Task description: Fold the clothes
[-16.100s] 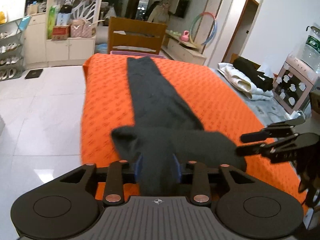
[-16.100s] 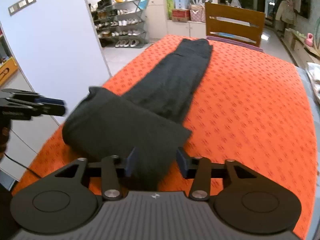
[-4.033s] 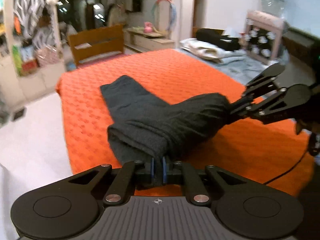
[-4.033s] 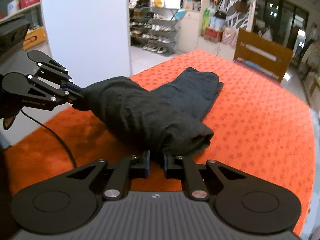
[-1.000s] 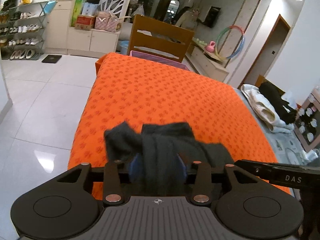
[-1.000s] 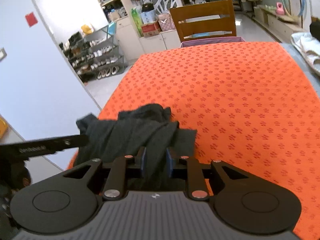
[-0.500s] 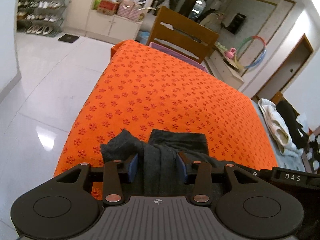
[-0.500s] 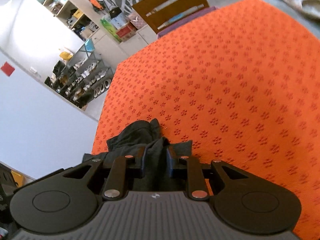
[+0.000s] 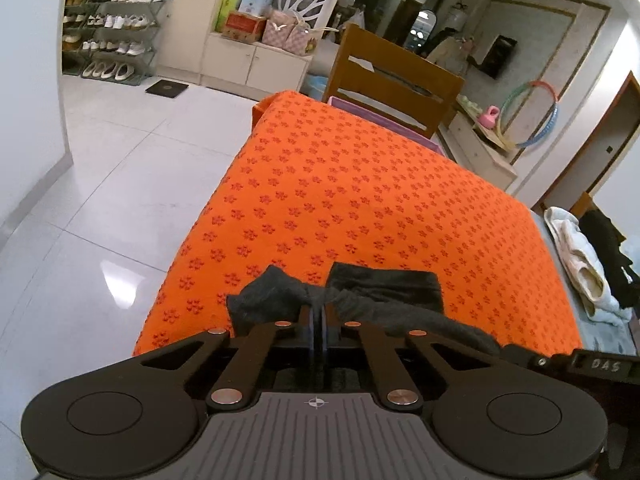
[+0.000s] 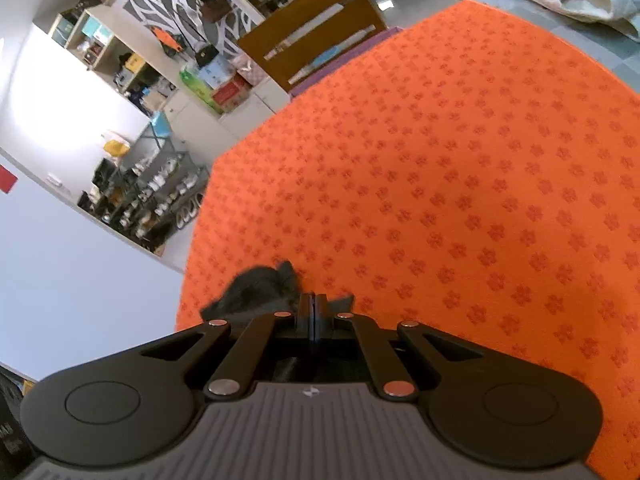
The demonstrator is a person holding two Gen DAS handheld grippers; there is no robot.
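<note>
Both jaws just closed. Left gripper (image 9: 319, 312) pinches dark garment (image 9: 384, 294) bunched at near edge of orange desk (image 9: 360, 200); right gripper (image 10: 313, 312) likewise pinches it.

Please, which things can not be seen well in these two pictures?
- Garment: left wrist view, its near part is hidden behind the left tool.
- Garment: right wrist view, only a small dark bunch shows above the right tool.
- Right tool: left wrist view, cut off by the right edge.
- Shoes: left wrist view, too small for detail.
</note>
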